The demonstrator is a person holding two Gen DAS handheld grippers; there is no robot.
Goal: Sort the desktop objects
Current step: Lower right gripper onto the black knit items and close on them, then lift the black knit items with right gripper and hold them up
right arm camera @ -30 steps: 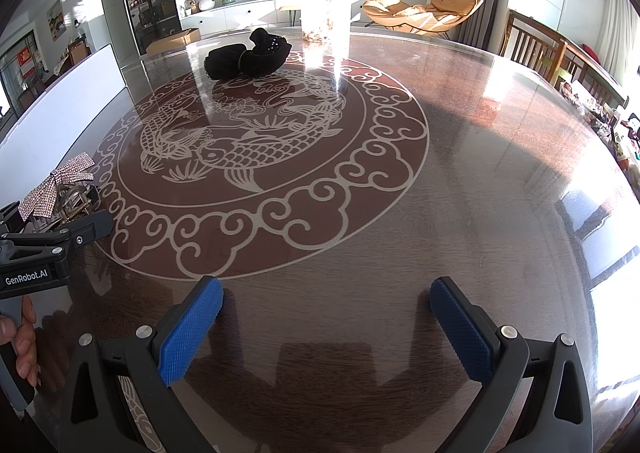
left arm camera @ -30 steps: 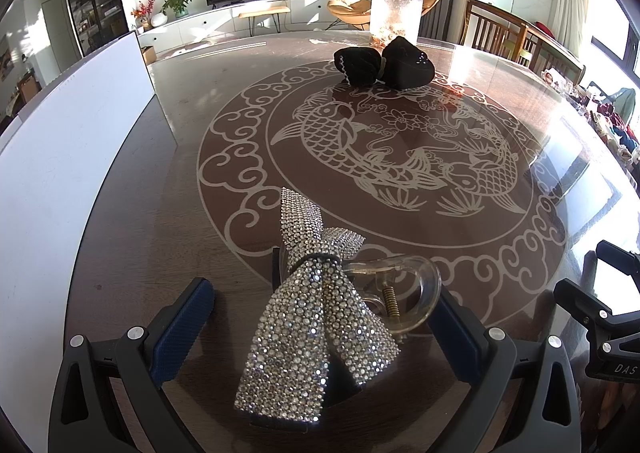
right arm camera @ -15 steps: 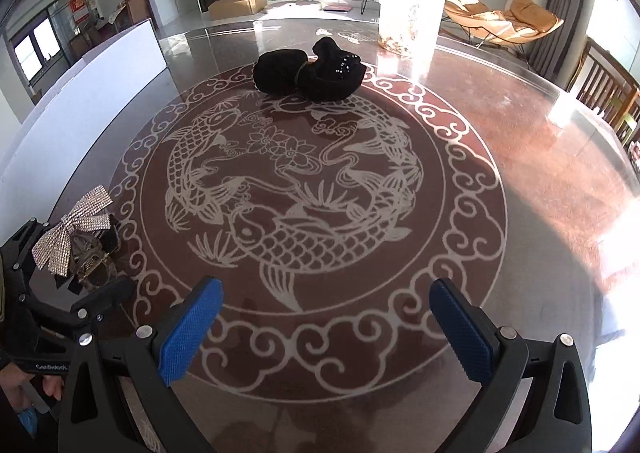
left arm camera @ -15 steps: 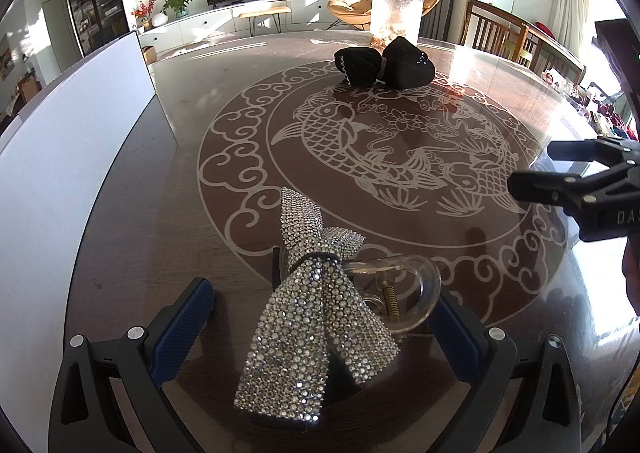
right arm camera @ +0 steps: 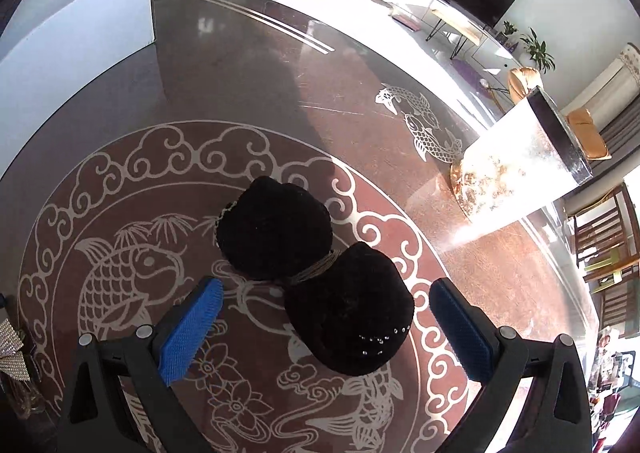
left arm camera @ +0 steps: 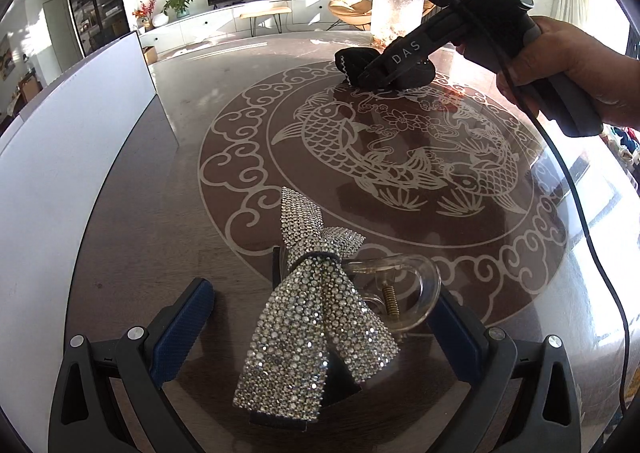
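Moved: right gripper (right arm camera: 324, 327) has gone from the near edge of the worktop (right arm camera: 248, 65) out over the black bow (right arm camera: 312, 277); left gripper (left arm camera: 320, 327) same spot as before.
Left wrist view, left gripper: fingers spread wide, nothing pinched, low over the worktop (left arm camera: 132, 205).
Left wrist view, rhinestone bow clip (left arm camera: 316, 325): lies on the worktop btwn the blue pads (left arm camera: 182, 327); its clear claw part w/ spring sits just beside the right pad; touching or not, can't tell.
Left wrist view, right hand (left arm camera: 568, 65): upper right, holds the other gripper's handle, nose down at the black bow (left arm camera: 352, 61) on the far side of the fish pattern.
Left wrist view, white board (left arm camera: 60, 141): stands along the left edge.
Right wrist view, right gripper: fingers spread, nothing pinched; nearer lobe of the black bow lies btwn the pads, contact can't tell.
Right wrist view, black bow: two fuzzy lobes, tied at the middle w/ a pale band, lying on the fish pattern.
Right wrist view, clear container (right arm camera: 520, 161): stands on the worktop right of the bow, well apart.
Right wrist view, rhinestone bow clip (right arm camera: 10, 353): just visible at the left edge.
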